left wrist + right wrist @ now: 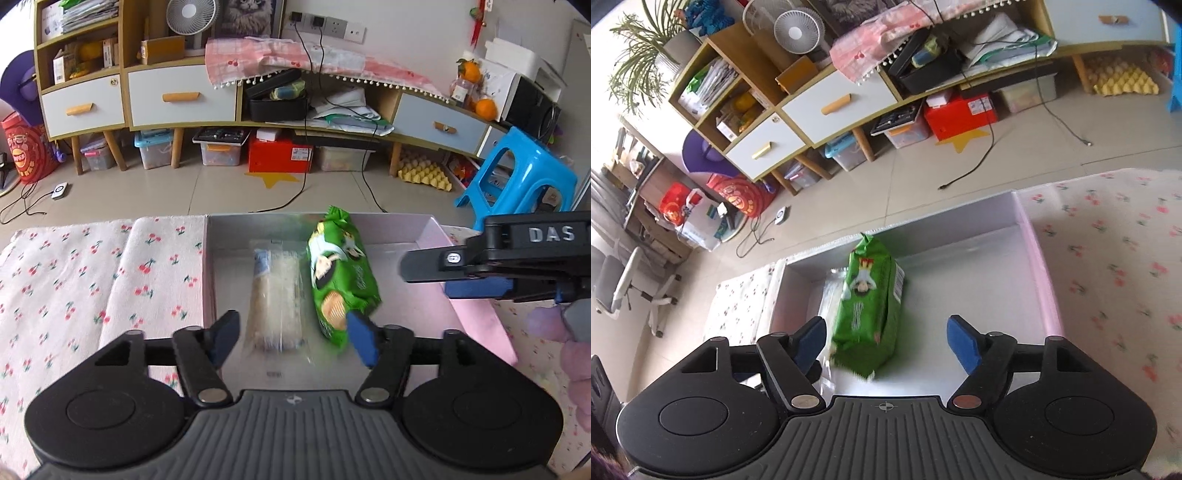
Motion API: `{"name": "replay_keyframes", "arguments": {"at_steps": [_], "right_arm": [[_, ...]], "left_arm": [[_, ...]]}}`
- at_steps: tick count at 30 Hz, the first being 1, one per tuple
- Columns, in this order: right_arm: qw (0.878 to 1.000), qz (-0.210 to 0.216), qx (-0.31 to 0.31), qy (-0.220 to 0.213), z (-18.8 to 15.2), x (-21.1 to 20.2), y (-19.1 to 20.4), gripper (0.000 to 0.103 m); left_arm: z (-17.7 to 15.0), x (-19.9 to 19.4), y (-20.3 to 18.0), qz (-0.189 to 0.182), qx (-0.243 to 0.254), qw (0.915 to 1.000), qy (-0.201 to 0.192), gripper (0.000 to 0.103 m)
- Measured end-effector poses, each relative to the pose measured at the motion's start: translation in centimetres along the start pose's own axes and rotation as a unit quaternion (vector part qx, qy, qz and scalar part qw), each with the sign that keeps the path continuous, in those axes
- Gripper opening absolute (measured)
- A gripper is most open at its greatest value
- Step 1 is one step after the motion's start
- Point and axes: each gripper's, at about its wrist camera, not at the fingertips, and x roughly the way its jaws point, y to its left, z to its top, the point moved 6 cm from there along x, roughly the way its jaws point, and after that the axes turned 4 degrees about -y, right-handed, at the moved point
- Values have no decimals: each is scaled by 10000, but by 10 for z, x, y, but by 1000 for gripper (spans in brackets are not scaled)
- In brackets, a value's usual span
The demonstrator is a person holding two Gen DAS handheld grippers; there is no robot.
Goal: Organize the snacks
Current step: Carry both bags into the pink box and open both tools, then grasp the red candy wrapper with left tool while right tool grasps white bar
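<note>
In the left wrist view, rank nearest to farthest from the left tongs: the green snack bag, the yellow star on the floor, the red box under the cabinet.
1. Green snack bag: in the pink box, beside the right fingertip of the left tongs.
2. Yellow star: on the floor beyond the box.
3. Red box: under the cabinet, just behind the star.

the right gripper (886, 341) hangs with jaws wide apart over a shallow box (1039, 266). inside lies a green snack bag (871, 310), beside a clear-wrapped packet (827, 299) on its left.
</note>
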Motion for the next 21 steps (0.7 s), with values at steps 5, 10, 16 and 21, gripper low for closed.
{"name": "replay_keyframes", "arguments": {"at_steps": [5,10,16,21], "right_arm": [[9998,-81,-165,-73,-14,-36,4,83],[9987,-371,-344,-62,-31,-68,8,86],[9961,-702,-535,29,-59,-95,9,87],[9953,-749,-612,111,-85,-108,9,88]], "left_arm": [[-10,-22,-5,53,-62,10000,-11,82],[-13,-49,-9,105,-89,9999,-86,95],[-26,-75,-16,301,50,9995,-35,102],[-45,-88,-19,410,210,9989,76,103]]}}
